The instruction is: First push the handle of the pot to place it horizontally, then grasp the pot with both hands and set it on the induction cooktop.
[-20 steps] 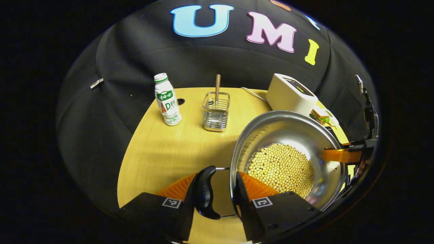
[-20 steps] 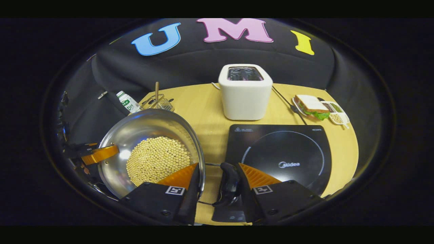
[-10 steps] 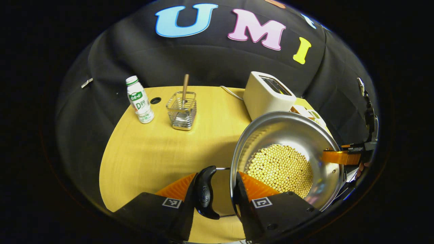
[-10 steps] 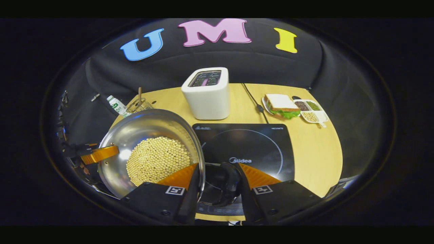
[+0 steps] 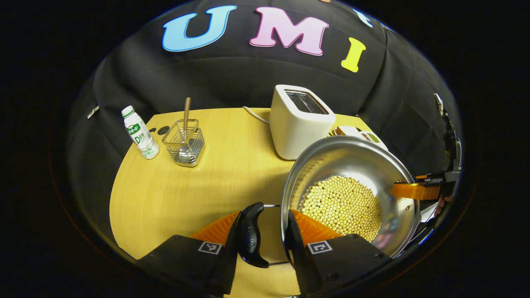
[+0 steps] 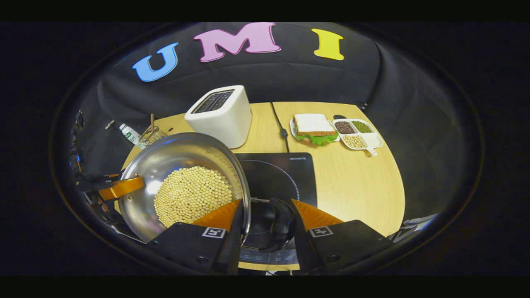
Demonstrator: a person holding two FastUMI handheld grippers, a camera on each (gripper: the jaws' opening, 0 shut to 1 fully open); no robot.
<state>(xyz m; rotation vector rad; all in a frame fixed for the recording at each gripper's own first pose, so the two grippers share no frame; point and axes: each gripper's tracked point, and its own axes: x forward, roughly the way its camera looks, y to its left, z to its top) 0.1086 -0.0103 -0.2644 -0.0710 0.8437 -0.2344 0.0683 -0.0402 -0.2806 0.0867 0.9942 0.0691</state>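
Note:
A steel pot (image 5: 352,165) holding soybeans (image 5: 341,205) hangs between both grippers. My left gripper (image 5: 265,219) is shut on the pot's black side handle (image 5: 249,236) and rim, one finger inside the pot. In the right gripper view my right gripper (image 6: 267,207) is shut the same way on the opposite black handle (image 6: 282,223), with the pot (image 6: 174,157) to its left. The black induction cooktop (image 6: 277,174) lies right below that handle and the pot's edge. The far gripper's finger shows at the opposite rim in each view.
A white toaster (image 6: 219,114) stands just behind the cooktop, its cable running back. A sandwich plate (image 6: 314,128) and a divided dish (image 6: 356,134) sit at the back right. A bottle (image 5: 139,133) and a wire basket (image 5: 184,142) stand on the wooden table (image 5: 178,190) at the far left.
Both grippers have carried the pot rightward across the table. The cooktop has slid under the pot's right side, and the bottle and basket have dropped away to the left.

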